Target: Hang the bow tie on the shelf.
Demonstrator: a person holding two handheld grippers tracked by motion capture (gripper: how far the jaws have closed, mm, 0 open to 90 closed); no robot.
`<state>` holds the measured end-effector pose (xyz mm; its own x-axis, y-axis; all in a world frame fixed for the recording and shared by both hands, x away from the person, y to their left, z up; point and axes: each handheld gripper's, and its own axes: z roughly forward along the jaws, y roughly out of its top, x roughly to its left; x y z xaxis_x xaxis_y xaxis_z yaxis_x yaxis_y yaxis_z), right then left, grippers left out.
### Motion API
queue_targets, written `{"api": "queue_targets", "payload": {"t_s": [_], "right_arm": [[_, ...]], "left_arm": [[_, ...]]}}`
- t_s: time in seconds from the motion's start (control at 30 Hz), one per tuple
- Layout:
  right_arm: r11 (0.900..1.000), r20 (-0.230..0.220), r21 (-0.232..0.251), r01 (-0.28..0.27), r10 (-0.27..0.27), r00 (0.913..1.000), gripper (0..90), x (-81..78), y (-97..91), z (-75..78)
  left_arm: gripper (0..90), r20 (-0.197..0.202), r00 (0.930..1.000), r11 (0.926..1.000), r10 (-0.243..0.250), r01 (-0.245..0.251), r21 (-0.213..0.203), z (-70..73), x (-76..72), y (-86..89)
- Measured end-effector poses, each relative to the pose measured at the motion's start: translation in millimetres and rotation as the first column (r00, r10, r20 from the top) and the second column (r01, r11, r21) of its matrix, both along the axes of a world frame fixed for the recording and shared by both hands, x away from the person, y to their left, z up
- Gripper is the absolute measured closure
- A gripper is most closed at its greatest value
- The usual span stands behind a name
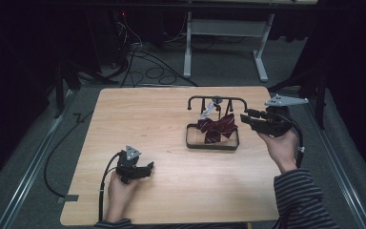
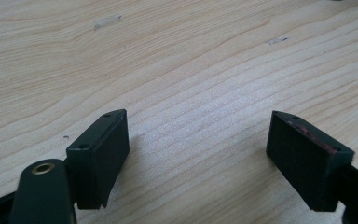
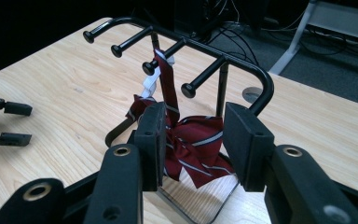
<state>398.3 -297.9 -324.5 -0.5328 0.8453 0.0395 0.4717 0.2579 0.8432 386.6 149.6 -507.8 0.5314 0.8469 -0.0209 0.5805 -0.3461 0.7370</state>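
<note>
A dark red striped bow tie [image 1: 218, 128] hangs by its strap from a peg of a black wire rack [image 1: 217, 98] at the table's right middle. In the right gripper view the bow tie [image 3: 193, 149] droops over the rack's base, under the pegged top bar [image 3: 242, 60]. Held in a hand, my right gripper [image 1: 244, 118] hovers just right of the bow, open, its jaws [image 3: 195, 123] framing the bow without touching it. My left gripper [image 1: 148, 168] rests low at the front left, open over bare wood [image 2: 198, 154].
The wooden table [image 1: 138, 119] has open room on its left half and front. The left gripper [image 3: 4, 123] shows far left in the right gripper view. Cables and a desk frame [image 1: 188, 43] lie on the floor beyond the far edge.
</note>
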Motion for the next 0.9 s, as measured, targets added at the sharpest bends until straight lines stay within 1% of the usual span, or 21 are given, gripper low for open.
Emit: {"api": "queue_targets", "payload": {"t_s": [0.13, 0.43, 0.67, 0.9], "right_arm": [[1.0000, 0.003, 0.000, -0.005, 0.005, 1.0000, 61.2, -3.2, -1.3, -1.0], [0.9999, 0.004, 0.014, 0.004, -0.004, 1.0000, 61.1, -12.4, -7.0, -5.7], [0.9996, -0.013, 0.022, 0.015, -0.015, 0.9998, 61.1, -14.0, -11.0, -13.1], [0.9993, -0.018, 0.031, 0.020, -0.020, 0.9996, 61.1, -17.1, -14.1, -18.7]], "left_arm": [[21.5, 0.000, 1.0000, 1.0000, 0.000, 0.000, 0.000, 0.0, 0.0, 0.0], [21.5, 0.000, 1.0000, 1.0000, 0.000, 0.000, 0.001, 0.0, 0.0, 0.0], [21.5, 0.000, 1.0000, 1.0000, 0.000, 0.000, 0.000, 0.0, 0.0, 0.0], [21.5, 0.001, 1.0000, 1.0000, 0.001, -0.001, 0.000, 0.0, 0.0, -0.1]]}}
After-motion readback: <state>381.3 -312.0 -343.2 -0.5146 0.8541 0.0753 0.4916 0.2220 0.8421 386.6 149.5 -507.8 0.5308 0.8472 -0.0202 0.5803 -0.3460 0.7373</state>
